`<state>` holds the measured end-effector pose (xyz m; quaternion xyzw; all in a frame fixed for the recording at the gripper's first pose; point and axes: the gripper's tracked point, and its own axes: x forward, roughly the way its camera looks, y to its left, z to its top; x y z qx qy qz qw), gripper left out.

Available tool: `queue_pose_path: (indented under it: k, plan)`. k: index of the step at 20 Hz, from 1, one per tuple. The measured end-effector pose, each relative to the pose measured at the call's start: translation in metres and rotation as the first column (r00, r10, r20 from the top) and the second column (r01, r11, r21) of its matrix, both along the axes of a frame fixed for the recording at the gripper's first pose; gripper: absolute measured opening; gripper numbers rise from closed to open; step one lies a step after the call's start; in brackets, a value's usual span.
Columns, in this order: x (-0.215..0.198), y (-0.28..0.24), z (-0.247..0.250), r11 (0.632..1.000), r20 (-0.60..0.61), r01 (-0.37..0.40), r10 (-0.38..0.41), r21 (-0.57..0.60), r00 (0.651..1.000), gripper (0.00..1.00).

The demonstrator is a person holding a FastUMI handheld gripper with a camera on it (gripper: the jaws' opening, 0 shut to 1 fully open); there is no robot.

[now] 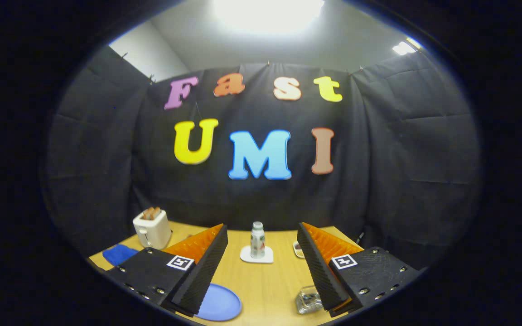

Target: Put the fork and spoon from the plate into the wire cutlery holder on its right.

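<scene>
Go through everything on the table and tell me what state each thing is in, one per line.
gripper: open, fingers apart, holding nothing
toaster: upright, toast in its slots
bottle: upright, capped, standing on a white coaster
blue plate: flat on the table, partly behind the left finger
cutlery holder: upright by the right finger, contents unclear
blue cloth: lying crumpled

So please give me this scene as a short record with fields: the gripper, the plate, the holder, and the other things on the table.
gripper: open, fingers spread wide, held above the table, touching nothing
blue plate: by the left finger, partly hidden under it; fork and spoon cannot be made out
wire cutlery holder: by the right finger, right of the plate
small bottle: upright on a white coaster, beyond the fingers
toaster: far left
blue cloth: in front of the toaster
table: wooden
</scene>
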<state>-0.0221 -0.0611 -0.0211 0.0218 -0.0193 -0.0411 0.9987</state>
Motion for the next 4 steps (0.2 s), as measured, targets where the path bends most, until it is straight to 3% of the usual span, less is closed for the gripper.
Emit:
queue_pose_path:
  k: [2, 4]
  plan:
    - [-0.006, 0.011, 0.001, 1.000, 0.023, -0.003, 0.003, 0.007, 1.000, 0.95]
    - [-0.017, 0.017, -0.021, 1.000, -0.056, -0.010, 0.009, -0.020, 0.998, 0.95]
